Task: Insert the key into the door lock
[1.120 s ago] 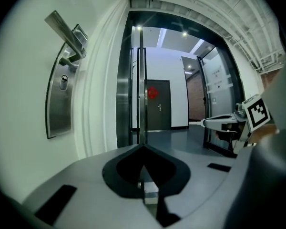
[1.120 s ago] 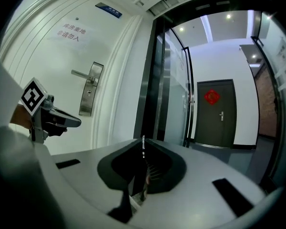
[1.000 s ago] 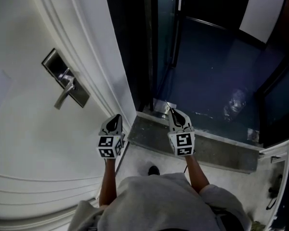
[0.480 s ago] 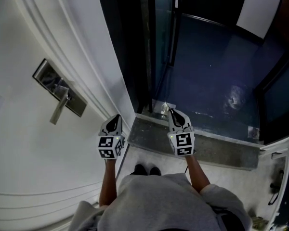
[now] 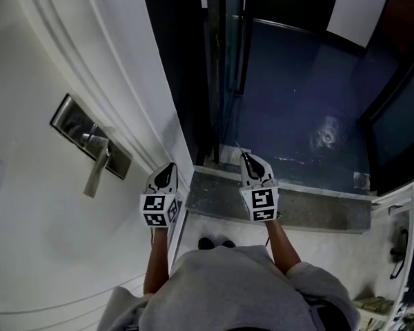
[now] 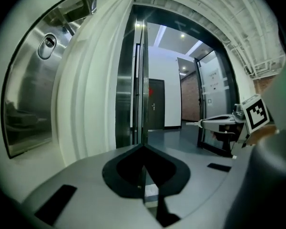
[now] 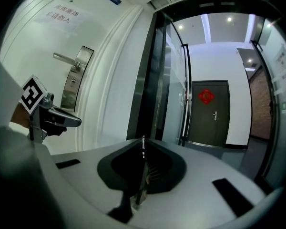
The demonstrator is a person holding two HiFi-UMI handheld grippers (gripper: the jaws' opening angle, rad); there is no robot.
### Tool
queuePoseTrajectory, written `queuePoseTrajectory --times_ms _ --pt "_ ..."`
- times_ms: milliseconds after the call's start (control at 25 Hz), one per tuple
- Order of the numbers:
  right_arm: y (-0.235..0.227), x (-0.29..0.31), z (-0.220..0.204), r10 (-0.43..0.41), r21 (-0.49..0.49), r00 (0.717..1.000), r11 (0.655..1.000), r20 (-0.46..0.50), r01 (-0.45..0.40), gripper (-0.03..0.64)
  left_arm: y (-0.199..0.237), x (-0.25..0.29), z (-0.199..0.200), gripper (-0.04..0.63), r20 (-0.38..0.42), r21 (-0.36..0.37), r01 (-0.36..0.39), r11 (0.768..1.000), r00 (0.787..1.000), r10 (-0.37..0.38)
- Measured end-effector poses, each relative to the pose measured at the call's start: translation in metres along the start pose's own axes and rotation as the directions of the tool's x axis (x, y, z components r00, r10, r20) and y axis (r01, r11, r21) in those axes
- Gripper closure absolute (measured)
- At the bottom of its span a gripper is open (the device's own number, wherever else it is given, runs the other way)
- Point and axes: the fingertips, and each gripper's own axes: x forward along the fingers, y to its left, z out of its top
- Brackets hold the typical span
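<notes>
the right gripper (image 7: 143, 144) is clenched on a thin silver metal key (image 7: 142, 150). the blade stands edge-on past the jaw tips and points straight ahead, which suits a straight push into a keyhole. the left gripper (image 6: 143, 148) has its jaws pressed together with nothing between them. it looks like a spare, held level beside the other, perhaps to steady the handle later. both hang side by side over the grey stone threshold (image 5: 297, 209), aimed at the open doorway rather than the lock, so the key is well apart from its target.

the brushed steel lock plate (image 5: 70, 124) sits on the white panelled door (image 5: 41, 240) to the left. a steel lever handle (image 5: 96, 174) juts from the plate, and the left gripper view shows an oval keyhole (image 6: 47, 45) below it. to reach it the key would probably have to turn left. the left gripper lies between the key and the plate, and the lever overhangs the keyhole, so both could crowd the approach.

ahead are a dark glass door leaf (image 7: 174, 75), a dark blue floor (image 5: 290, 102) and, far off, a dark door with a red ornament (image 7: 207, 109). a paper notice (image 7: 57, 14) is stuck on the white door.
</notes>
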Motion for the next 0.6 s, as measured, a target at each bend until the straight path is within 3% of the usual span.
queuePoseTrajectory --times_ms 320,600 --pt "0.031 0.015 0.010 0.024 -0.021 1.000 1.000 0.003 -0.024 0.588 0.021 -0.011 -0.006 0.578 0.007 -0.026 0.001 1.000 1.000 0.000" --pt "0.056 0.047 0.021 0.175 -0.052 0.984 0.984 0.029 -0.173 0.588 0.044 -0.028 -0.013 0.578 -0.001 -0.058 -0.134 0.989 0.991 0.134"
